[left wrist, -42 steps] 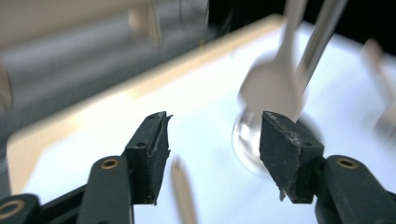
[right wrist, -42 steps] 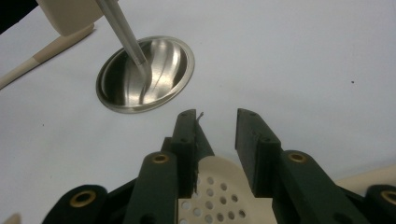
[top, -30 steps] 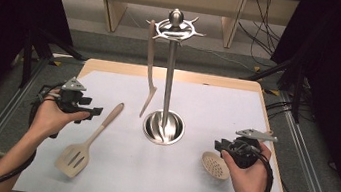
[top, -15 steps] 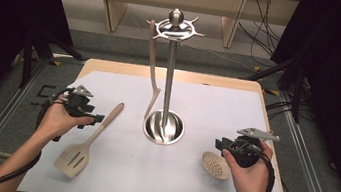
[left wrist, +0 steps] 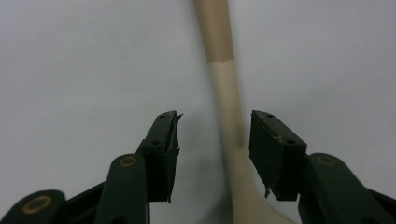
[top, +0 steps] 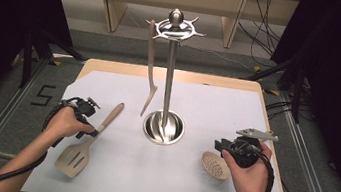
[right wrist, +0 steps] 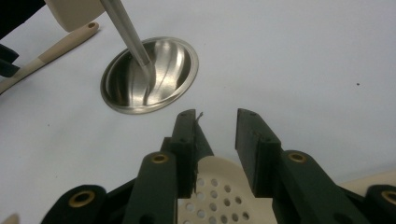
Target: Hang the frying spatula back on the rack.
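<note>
Here both jaws gape: left gripper (left wrist: 212, 135) straddles the spatula handle (left wrist: 224, 88); right gripper (right wrist: 217, 135) holds nothing.

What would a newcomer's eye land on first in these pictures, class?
Most likely the tall steel utensil stand at the table's middle, with one beige utensil hanging from its top hooks. Next, the slotted spatula lying at the left with the open left gripper straddling its handle, and the perforated skimmer head under the open right gripper.
</note>
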Demonstrator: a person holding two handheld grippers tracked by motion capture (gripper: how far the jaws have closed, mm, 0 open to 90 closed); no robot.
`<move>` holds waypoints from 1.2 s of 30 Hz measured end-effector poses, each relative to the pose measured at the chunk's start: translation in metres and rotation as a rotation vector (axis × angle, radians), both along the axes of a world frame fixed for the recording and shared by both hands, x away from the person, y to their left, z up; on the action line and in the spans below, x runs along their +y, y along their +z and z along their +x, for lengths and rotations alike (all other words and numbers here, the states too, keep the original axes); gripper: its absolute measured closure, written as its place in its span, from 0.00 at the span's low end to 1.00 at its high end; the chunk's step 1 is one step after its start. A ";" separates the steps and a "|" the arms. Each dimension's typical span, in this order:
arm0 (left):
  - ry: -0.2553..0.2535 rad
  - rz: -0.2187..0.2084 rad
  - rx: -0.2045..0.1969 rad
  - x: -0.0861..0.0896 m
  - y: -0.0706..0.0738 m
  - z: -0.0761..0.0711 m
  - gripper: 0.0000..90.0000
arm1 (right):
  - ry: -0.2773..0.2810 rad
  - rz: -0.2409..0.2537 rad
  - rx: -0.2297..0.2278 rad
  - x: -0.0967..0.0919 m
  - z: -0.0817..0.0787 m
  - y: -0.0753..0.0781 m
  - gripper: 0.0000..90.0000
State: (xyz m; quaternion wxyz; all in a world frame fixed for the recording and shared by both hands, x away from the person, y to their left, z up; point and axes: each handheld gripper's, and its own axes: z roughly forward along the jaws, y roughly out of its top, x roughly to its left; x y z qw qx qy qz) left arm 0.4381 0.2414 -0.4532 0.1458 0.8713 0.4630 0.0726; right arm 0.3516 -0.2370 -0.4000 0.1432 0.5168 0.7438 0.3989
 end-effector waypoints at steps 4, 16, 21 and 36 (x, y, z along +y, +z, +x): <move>-0.008 0.014 0.010 -0.007 -0.003 0.003 0.59 | 0.016 -0.013 -0.012 0.000 0.001 0.001 0.77; 0.000 0.075 0.129 -0.019 -0.006 0.013 0.72 | 0.001 0.002 0.010 0.001 0.000 0.000 0.77; 0.010 0.075 0.120 -0.023 -0.010 0.014 0.77 | -0.002 0.012 0.020 0.002 0.000 0.001 0.77; 0.017 0.006 0.100 -0.010 -0.008 0.009 0.87 | 0.019 -0.003 0.002 -0.001 0.001 -0.001 0.77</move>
